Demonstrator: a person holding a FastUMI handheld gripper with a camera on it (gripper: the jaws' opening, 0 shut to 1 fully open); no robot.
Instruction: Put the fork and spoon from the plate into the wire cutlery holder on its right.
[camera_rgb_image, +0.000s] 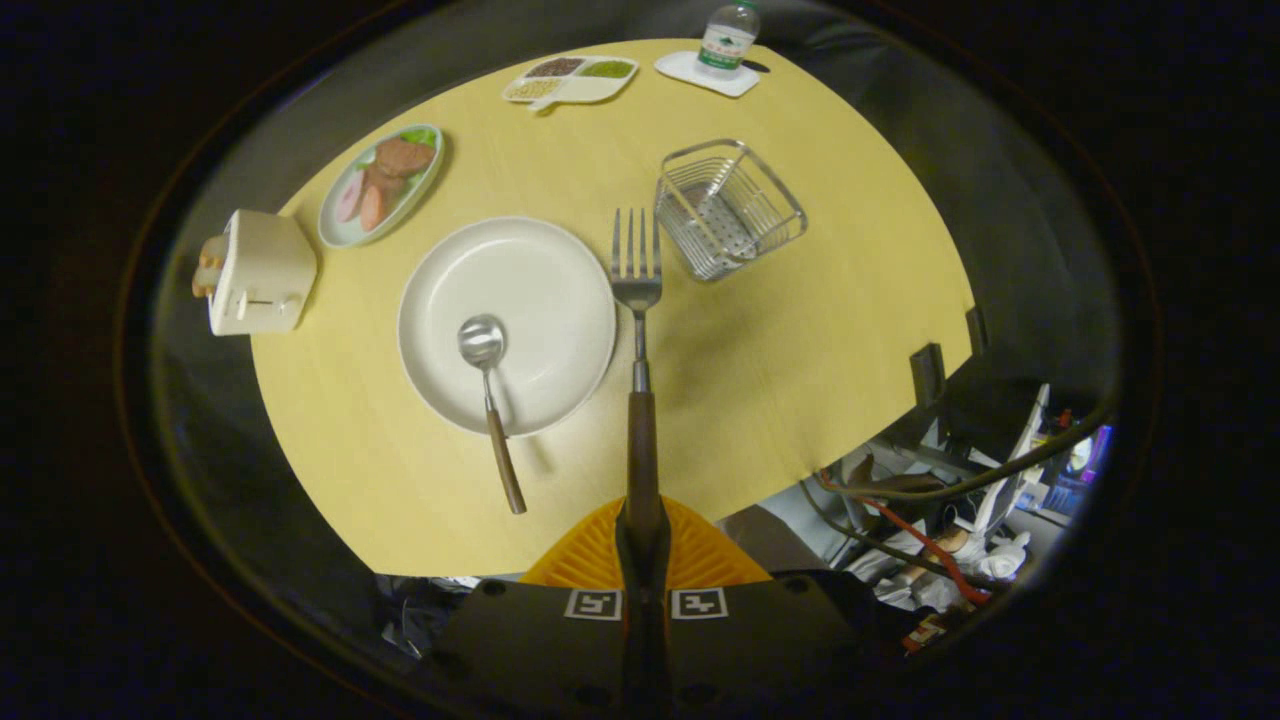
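On the pale wooden worktop (760, 360), a round white plate (540, 275) is seen with a metal spoon (489, 400) (wooden handle over the rim) resting in it. Just right of it, a wood-handled steel fork (638, 330) is clamped upright by the hand-held gripper (643, 535). Beyond, a wire cutlery holder (728, 208) stands empty.

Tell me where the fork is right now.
In the gripper view, the fork is clamped by its handle in the gripper, lifted over the table between the plate and the wire holder.
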